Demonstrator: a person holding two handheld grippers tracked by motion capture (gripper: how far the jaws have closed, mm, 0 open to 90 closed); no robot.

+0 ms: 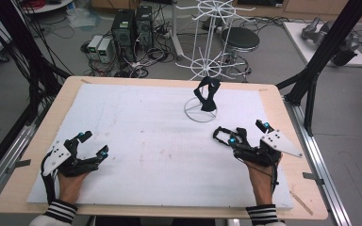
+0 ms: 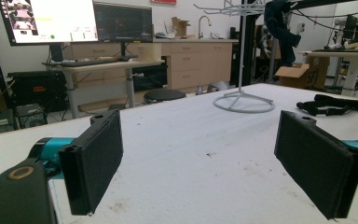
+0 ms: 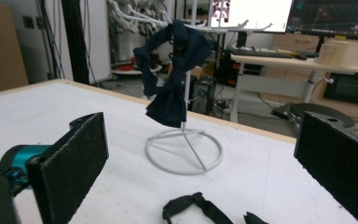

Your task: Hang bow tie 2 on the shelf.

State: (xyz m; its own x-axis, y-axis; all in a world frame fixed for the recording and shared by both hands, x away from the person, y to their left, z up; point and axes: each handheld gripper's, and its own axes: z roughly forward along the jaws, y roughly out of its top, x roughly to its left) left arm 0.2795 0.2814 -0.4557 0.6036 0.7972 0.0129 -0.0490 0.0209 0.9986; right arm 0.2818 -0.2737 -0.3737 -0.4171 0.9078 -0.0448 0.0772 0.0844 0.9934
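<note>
1. Nearest the high camera are the person's striped sleeves at 6 o'clock, with the left tongs (image 1: 92,144) at about 8 o'clock on the table (image 1: 33,155) and the right tongs (image 1: 226,136) at about 4 o'clock.
2. Both tongs stand wide open and hold nothing; in each gripper view the two black pads are well apart with bare white table between them.
3. The work appears to be hanging dark ties on the white rack (image 1: 202,109), which stands at about 1 o'clock. One dark bow tie (image 3: 170,100) already hangs from an upper arm of the rack, so that part looks done.
4. A second black strap tie (image 1: 222,134) lies flat on the table, just ahead of the right tongs (in the right gripper view it sits low between the jaws (image 3: 193,207)). It is not yet grasped, so picking it up and hanging it looks to be what is left.
5. Both forearms come in from 6 o'clock, wrists low, hands resting near the table. The left tongs point toward 1 o'clock, the right toward 10 o'clock at the strap tie.
</note>
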